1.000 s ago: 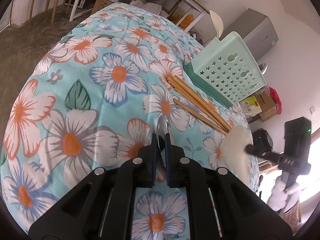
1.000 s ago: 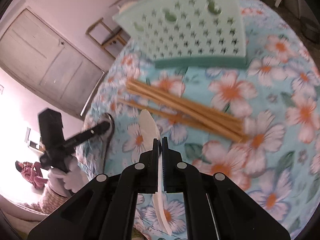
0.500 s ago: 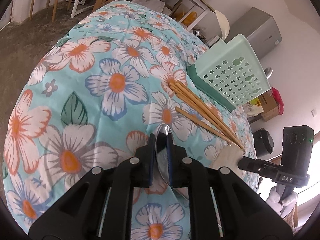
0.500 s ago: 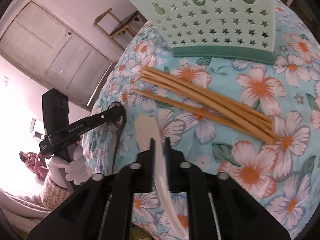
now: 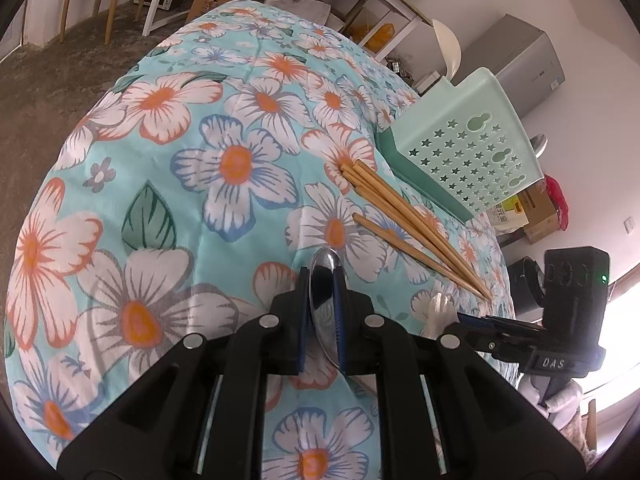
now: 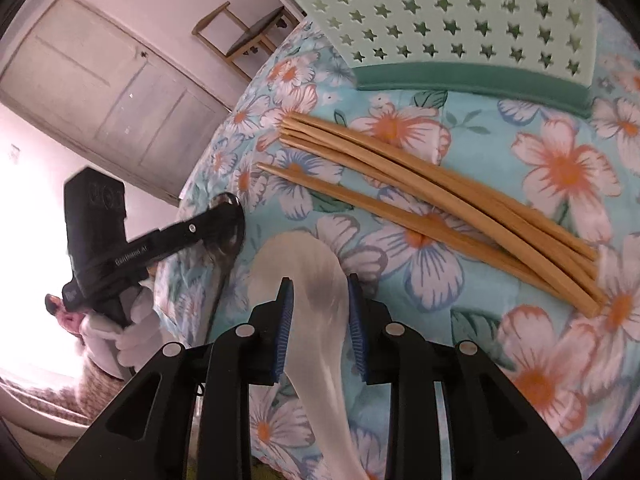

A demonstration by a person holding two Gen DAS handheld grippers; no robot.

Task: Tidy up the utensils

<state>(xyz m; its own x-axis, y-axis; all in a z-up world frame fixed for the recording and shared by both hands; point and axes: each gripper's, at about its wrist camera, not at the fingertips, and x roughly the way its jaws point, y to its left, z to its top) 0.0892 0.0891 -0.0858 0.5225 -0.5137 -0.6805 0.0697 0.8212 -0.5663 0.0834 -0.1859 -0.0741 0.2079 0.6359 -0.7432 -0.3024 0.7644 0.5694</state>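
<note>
Holding a metal spoon (image 5: 324,304) on edge, your left gripper (image 5: 322,320) has its jaws nearly together and clamped on the bowl, whose tip pokes out just ahead of them. That spoon is stiff, thin and polished, so I'd expect it to twist or slide in the pads; a hold nearer the neck would likely be steadier than one on the curved bowl.

Your right gripper (image 6: 320,320) has its jaws opening, with the white spoon (image 6: 308,280) between them. Its pads no longer look pressed on it, and the spoon lies flat on the flowered tabletop (image 5: 160,184), bowl ahead of the jaws and handle running back beneath them. It looks like light, smooth plastic or ceramic, I can't tell which, so treat it as slippery and possibly brittle, and take it across the narrow handle.

Ahead of both jaws and to the right lie the wooden chopsticks (image 6: 440,204), a loose bundle with one stick apart. They are light, rigid and prone to rolling, so grip across several near the middle.

Beyond them stands the green utensil holder (image 6: 460,16), its star-punched wall facing you. Its inside is hidden, so I can't say what it contains.
</note>
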